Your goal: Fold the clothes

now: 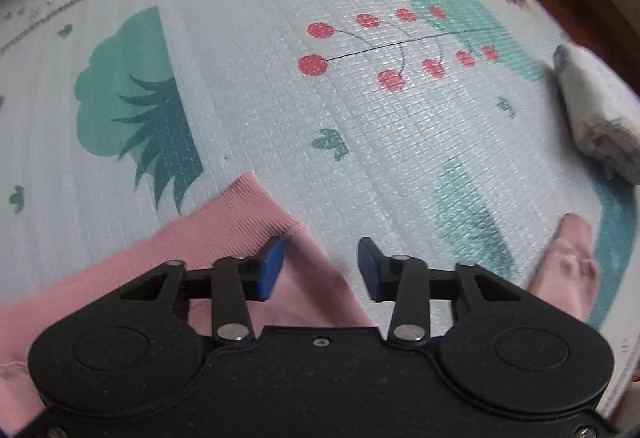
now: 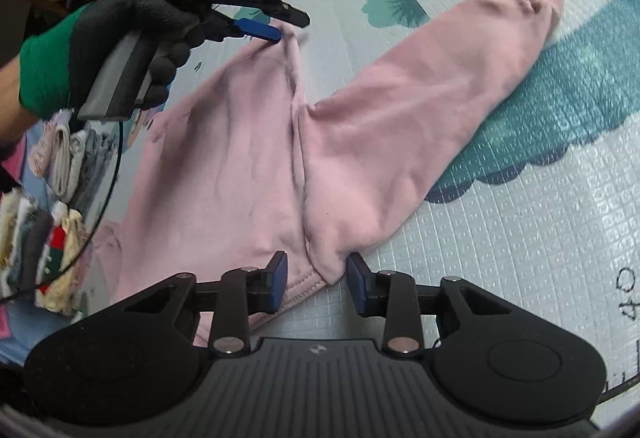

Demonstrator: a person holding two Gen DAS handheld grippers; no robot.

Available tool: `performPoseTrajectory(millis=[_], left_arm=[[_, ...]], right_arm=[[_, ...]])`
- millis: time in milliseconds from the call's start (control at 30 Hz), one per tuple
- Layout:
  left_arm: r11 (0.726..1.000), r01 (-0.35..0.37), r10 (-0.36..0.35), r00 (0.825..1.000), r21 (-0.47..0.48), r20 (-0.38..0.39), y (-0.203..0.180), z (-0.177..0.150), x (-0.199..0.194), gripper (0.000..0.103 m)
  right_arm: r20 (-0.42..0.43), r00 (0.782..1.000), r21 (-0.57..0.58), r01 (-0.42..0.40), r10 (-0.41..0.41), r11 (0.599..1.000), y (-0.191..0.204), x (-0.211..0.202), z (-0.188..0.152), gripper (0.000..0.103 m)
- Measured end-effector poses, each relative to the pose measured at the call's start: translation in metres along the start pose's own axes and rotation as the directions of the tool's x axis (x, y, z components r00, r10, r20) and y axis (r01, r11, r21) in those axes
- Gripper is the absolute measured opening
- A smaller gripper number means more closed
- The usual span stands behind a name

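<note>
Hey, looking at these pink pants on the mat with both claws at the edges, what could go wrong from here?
1. The right claw stands open around the pants' corner; closing there may catch only a sliver of hem, which could slip out.
2. The left claw has one pad over the cloth and the other over the bare mat, so it might miss the edge.
3. One leg lies splayed sideways, so a fold now may come out crooked.

Patterned play mat (image 1: 256, 85) underfoot
</note>
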State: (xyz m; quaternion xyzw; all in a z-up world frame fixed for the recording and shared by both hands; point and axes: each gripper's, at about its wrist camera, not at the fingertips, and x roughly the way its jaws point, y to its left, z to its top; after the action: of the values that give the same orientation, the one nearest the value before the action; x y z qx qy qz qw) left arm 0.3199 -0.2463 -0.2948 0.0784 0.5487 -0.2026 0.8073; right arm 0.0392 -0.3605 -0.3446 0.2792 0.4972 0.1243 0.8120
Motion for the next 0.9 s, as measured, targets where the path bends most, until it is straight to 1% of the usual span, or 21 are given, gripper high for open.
performPoseTrajectory(millis=[33, 67, 100, 200, 233, 333, 400, 467, 533, 667, 800, 900], left_arm=[[1.0, -0.015, 0.015, 1.0, 0.018, 0.004, -0.002, -0.001, 0.0, 0.03], [0.999, -0.026, 0.026, 1.0, 0.035, 0.007, -0.003, -0.003, 0.001, 0.027], [0.999, -0.03, 0.03, 1.0, 0.045, 0.008, -0.003, -0.004, 0.001, 0.014], [0.999, 0.008, -0.008, 1.0, 0.034, -0.001, 0.01, -0.003, -0.001, 0.005], [0.999, 0.025, -0.025, 1.0, 0.028, 0.0, 0.015, -0.003, -0.003, 0.003], [0.996, 0.082, -0.083, 0.996, 0.023, 0.02, 0.026, -0.003, -0.013, 0.003], [0.992, 0.12, -0.121, 0.992, 0.025, 0.034, 0.033, -0.003, -0.019, 0.003], [0.986, 0.167, -0.167, 0.984, 0.018, 0.056, 0.041, -0.003, -0.024, 0.003], [0.982, 0.189, -0.19, 0.979, 0.02, 0.069, 0.048, -0.004, -0.027, 0.003], [0.974, 0.228, -0.228, 0.97, 0.02, 0.086, 0.062, -0.004, -0.035, 0.003], [0.97, 0.243, -0.244, 0.963, 0.024, 0.112, 0.07, -0.002, -0.043, 0.003], [0.969, 0.246, -0.247, 0.961, 0.023, 0.124, 0.079, -0.001, -0.047, 0.003]], right_arm=[[0.005, 1.0, -0.012, 0.003, -0.003, 1.0, 0.002, 0.0, -0.001, 0.031], [0.01, 1.0, -0.023, 0.005, -0.005, 1.0, 0.003, 0.0, -0.001, 0.023], [0.016, 1.0, -0.034, 0.007, -0.006, 0.999, 0.004, 0.0, -0.002, 0.022], [0.05, 0.999, -0.087, -0.003, 0.007, 0.996, 0.008, -0.005, -0.003, 0.018], [0.06, 0.998, -0.113, -0.001, 0.008, 0.994, 0.011, -0.007, -0.003, 0.018], [0.089, 0.996, -0.195, 0.013, 0.005, 0.981, 0.022, -0.012, -0.003, 0.018], [0.109, 0.994, -0.264, 0.028, 0.001, 0.964, 0.031, -0.015, -0.004, 0.018], [0.123, 0.992, -0.357, 0.059, -0.015, 0.932, 0.042, -0.016, -0.006, 0.018], [0.134, 0.991, -0.447, 0.088, -0.03, 0.89, 0.053, -0.015, -0.01, 0.017], [0.147, 0.988, -0.603, 0.128, -0.048, 0.788, 0.077, -0.009, -0.018, 0.017], [0.146, 0.988, -0.696, 0.137, -0.048, 0.705, 0.097, -0.001, -0.023, 0.017], [0.135, 0.99, -0.724, 0.124, -0.036, 0.679, 0.104, 0.005, -0.024, 0.017]])
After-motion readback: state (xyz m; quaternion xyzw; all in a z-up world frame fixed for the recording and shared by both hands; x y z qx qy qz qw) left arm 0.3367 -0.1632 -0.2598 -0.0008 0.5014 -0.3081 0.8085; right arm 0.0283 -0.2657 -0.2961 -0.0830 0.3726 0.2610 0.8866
